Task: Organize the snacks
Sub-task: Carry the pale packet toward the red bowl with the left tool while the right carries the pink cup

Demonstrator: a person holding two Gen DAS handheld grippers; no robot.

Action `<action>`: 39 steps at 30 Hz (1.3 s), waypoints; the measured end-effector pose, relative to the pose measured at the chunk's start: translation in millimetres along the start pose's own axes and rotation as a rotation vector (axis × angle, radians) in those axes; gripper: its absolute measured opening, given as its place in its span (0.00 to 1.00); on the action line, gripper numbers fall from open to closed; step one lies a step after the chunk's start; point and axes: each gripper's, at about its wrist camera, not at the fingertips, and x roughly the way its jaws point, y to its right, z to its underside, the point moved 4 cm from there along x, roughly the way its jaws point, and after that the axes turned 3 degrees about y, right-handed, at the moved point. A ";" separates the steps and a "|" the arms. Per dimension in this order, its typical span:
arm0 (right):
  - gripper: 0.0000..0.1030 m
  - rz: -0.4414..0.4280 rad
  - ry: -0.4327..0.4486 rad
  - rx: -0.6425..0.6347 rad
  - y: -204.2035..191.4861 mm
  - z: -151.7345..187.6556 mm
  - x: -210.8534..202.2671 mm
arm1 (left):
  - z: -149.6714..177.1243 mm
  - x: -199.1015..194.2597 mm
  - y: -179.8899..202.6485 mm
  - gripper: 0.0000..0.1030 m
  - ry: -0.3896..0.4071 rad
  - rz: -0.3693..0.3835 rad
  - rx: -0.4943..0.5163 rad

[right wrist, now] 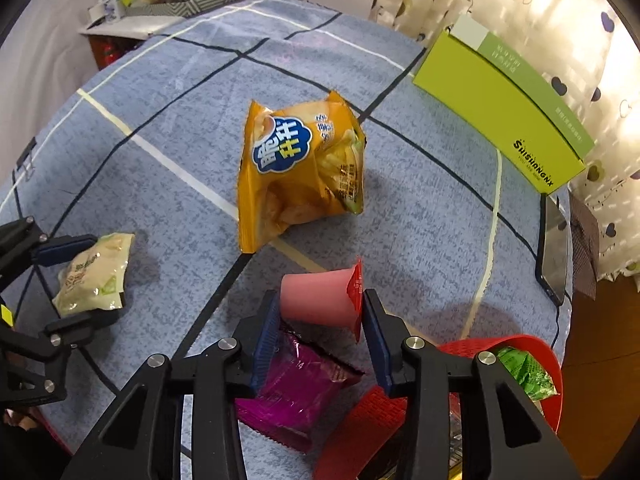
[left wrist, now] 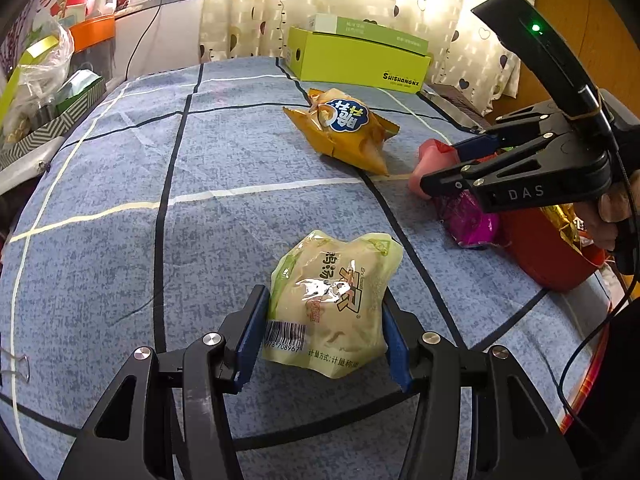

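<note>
Covering the whole table is a blue cloth with dark and pale lines (left wrist: 120,184). At its far edge sits a lime green cardboard box (left wrist: 360,62) with "SHISHANGNX" on its side. Nearer than the box lies a puffy orange chip bag (right wrist: 298,168) with a blue cloud badge and white and yellow Chinese letters; its long side runs from the box toward the camera in the right wrist view. A red plastic mesh basket (right wrist: 554,364) near that bag holds a green packet.

The left gripper (left wrist: 324,332) has its blue pads pressed on both sides of a pale green noodle packet (left wrist: 336,300), barcode end facing the camera. The right gripper (right wrist: 322,336) clamps a pink plastic cup with a red foil lid (right wrist: 320,298), lying sideways, lid pointing right. A shiny purple packet (right wrist: 296,384) lies under it.
</note>
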 end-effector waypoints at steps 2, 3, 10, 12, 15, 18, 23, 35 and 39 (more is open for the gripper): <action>0.38 -0.010 0.026 0.001 -0.6 -0.8 -7.5 | -0.2 -1.0 0.9 0.52 0.001 0.002 -0.006; 0.38 -0.014 0.040 0.005 -0.9 -1.2 -11.8 | -0.2 -1.9 1.4 0.52 0.001 0.003 -0.009; 0.38 -0.048 0.171 0.064 4.6 3.9 -62.4 | -6.3 -18.5 7.6 0.52 0.037 0.000 -0.024; 0.38 -0.056 0.209 0.089 9.1 9.3 -78.0 | -7.8 -23.3 10.7 0.52 0.049 -0.001 -0.024; 0.38 -0.073 0.263 0.127 13.7 20.0 -99.4 | -8.7 -31.2 16.9 0.52 0.062 -0.001 -0.025; 0.38 -0.083 0.293 0.151 15.5 32.9 -110.3 | -11.0 -37.5 23.8 0.52 0.071 0.008 -0.033; 0.38 -0.076 0.316 0.173 15.3 51.1 -118.8 | -17.8 -41.9 36.0 0.52 0.085 0.023 -0.033; 0.38 -0.069 0.385 0.221 27.3 74.6 -139.6 | -31.0 -44.7 67.1 0.52 0.106 0.046 -0.016; 0.38 -0.065 0.390 0.237 34.1 79.5 -141.1 | -36.1 -42.9 76.5 0.52 0.112 0.060 -0.011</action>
